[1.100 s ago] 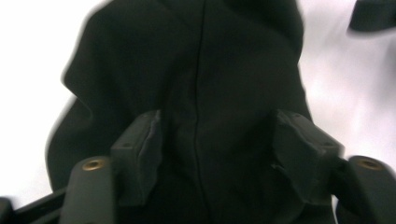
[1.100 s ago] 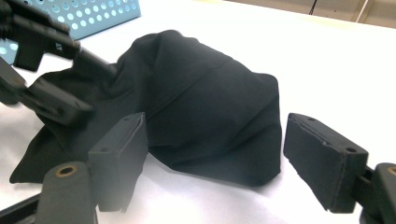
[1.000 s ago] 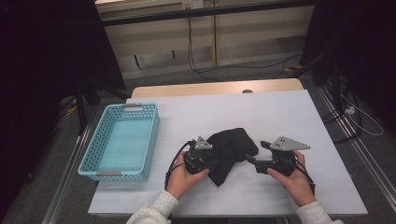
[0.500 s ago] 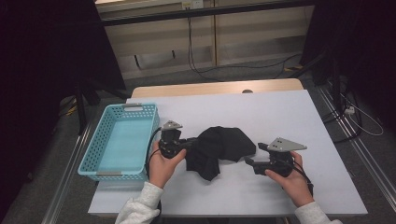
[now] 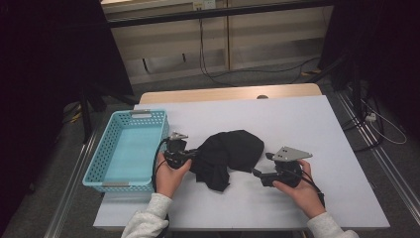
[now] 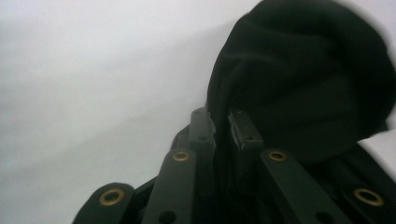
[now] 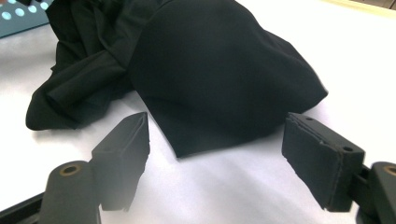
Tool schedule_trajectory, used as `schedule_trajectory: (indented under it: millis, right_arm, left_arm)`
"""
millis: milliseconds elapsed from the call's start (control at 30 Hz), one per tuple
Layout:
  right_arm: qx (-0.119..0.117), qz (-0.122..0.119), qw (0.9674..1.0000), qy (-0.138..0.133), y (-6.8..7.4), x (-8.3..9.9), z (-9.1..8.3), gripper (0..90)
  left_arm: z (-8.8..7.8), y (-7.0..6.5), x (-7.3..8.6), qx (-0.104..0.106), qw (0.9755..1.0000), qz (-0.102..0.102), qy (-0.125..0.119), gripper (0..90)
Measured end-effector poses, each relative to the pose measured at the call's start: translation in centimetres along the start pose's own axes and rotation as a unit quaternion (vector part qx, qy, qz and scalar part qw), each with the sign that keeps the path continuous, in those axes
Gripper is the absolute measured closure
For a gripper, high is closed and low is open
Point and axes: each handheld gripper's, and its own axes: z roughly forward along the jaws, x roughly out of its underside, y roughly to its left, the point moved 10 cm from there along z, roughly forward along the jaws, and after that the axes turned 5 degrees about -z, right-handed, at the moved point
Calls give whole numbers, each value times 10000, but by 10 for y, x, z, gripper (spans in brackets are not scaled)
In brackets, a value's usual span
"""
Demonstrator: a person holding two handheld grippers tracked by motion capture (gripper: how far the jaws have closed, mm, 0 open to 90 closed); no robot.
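Since 1 second ago our left gripper (image 5: 190, 155) slid left toward the basket (image 5: 105, 171), jaws closing onto the black cloth (image 5: 233, 151) mid-table. Right gripper (image 5: 258, 173) waits wide, empty. Cloth looks light, floppy; we'd pinch its near-right corner.

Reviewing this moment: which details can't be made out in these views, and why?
- High view: left gripper jaw tips are hidden under the black cloth.
- Left gripper view: blurred; the cloth's folds and kind stay unreadable.
- Right gripper view: blue basket is cut off by the top edge.
- High view: right gripper jaws are too small to judge.
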Motion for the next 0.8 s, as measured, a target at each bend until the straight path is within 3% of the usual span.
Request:
schedule_trajectory:
  millis: [167,333,500,700,800]
  right_arm:
    - [-40,-9,10000,-9,1,-1,1,224]
    - [-44,-10,10000,-12,1,-1,0,222]
    - [-21,13,10000,-22,1,-1,-2,220]
    - [7,30,10000,-25,0,1,-5,220]
    - [29,37,10000,-15,-1,3,-7,219]
  left_arm:
    - [2,-1,2,-27,9999,148,5,761]
    - [-9,-9,-11,34,9993,246,-294,473]
    - [-18,-34,-25,165,9959,677,-578,356]
    - [0,-62,-14,466,9921,1139,-246,324]
    - [15,-68,-3,456,9906,1290,-14,334]
